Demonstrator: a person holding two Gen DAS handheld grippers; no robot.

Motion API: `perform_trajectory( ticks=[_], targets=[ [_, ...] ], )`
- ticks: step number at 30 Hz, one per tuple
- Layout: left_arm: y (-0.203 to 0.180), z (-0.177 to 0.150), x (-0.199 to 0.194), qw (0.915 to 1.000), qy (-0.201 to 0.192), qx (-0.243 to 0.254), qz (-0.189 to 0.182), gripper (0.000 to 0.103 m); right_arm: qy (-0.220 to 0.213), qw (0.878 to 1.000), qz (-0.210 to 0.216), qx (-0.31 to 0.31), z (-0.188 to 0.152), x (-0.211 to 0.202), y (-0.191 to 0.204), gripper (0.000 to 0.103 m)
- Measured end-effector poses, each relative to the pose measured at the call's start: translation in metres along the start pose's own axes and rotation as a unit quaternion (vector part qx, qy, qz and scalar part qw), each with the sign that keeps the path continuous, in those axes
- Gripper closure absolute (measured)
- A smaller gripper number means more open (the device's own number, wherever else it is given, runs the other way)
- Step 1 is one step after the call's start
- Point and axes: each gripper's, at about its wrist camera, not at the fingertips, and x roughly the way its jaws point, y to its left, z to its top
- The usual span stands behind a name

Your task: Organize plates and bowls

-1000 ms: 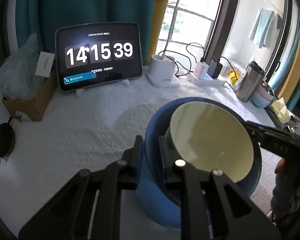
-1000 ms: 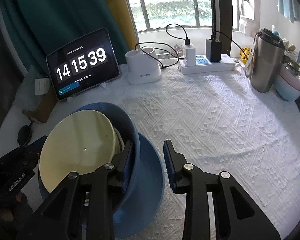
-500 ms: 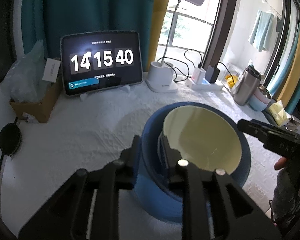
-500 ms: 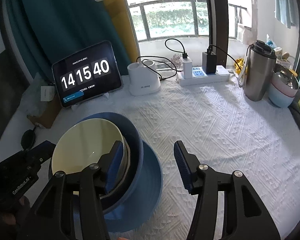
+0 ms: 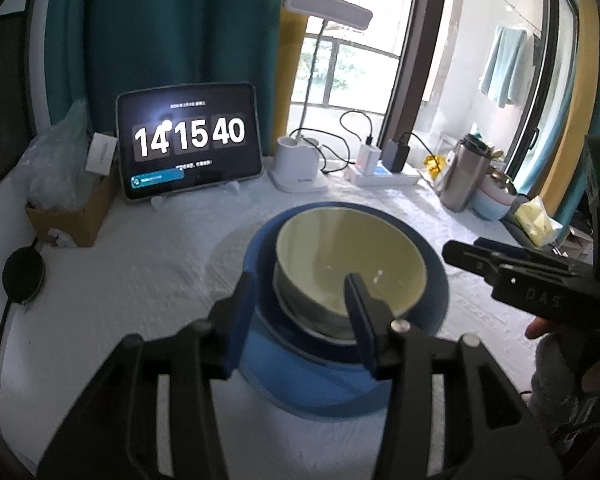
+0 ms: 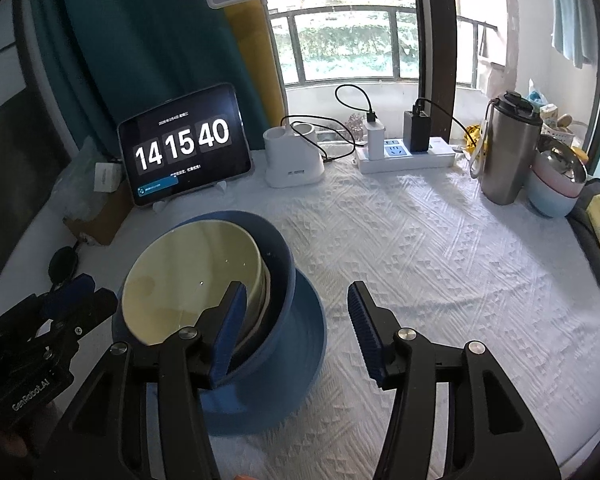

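We note the cream bowl nested in the blue bowl on the white tablecloth, directly ahead of both grippers. Left gripper: jaws have just been opening, straddling the stack's near rim, pads clear of it. Right gripper: released, its left finger over the stack's rim, its right finger outside it.

Your cream bowl gleams, glossy and smooth like glazed ceramic, nested in a blue bowl with a softer satin sheen. Under them, the white tablecloth looks matt, woven with a raised diamond texture. The tumbler shines as brushed metal; your gripper pads look ribbed and rubbery.
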Motion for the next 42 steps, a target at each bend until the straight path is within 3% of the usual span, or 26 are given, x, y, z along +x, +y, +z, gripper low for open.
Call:
perform_trajectory(
  ticks=[18,25,26,27,29,42],
  targets=[
    [-0.036,-0.026,-0.062,0.9982,-0.052,0.010,-0.028,0.056,-0.036,0.999,-0.009,-0.008,-0.032,-0.059,-0.009,0.047],
    [-0.046,-0.042,-0.090,0.9948,-0.099,0.011,0.020,0.055,-0.058,0.998,-0.018,-0.006,-0.048,-0.083,-0.012,0.047],
    [-0.048,-0.045,-0.095,0.9942,-0.105,0.015,0.021,0.054,-0.060,0.998,-0.018,-0.005,-0.049,-0.086,-0.013,0.047],
    [-0.051,-0.047,-0.100,0.9936,-0.109,0.020,0.020,0.038,-0.063,0.998,-0.017,-0.003,-0.052,-0.091,-0.014,0.047],
    [-0.053,-0.051,-0.108,0.9924,-0.121,0.021,0.011,0.017,-0.065,0.998,-0.007,0.001,-0.056,-0.097,-0.016,0.047],
    [-0.064,-0.062,-0.162,0.9848,-0.173,0.018,0.007,0.013,-0.117,0.993,-0.031,-0.008,-0.081,-0.158,-0.018,0.047]
  ],
)
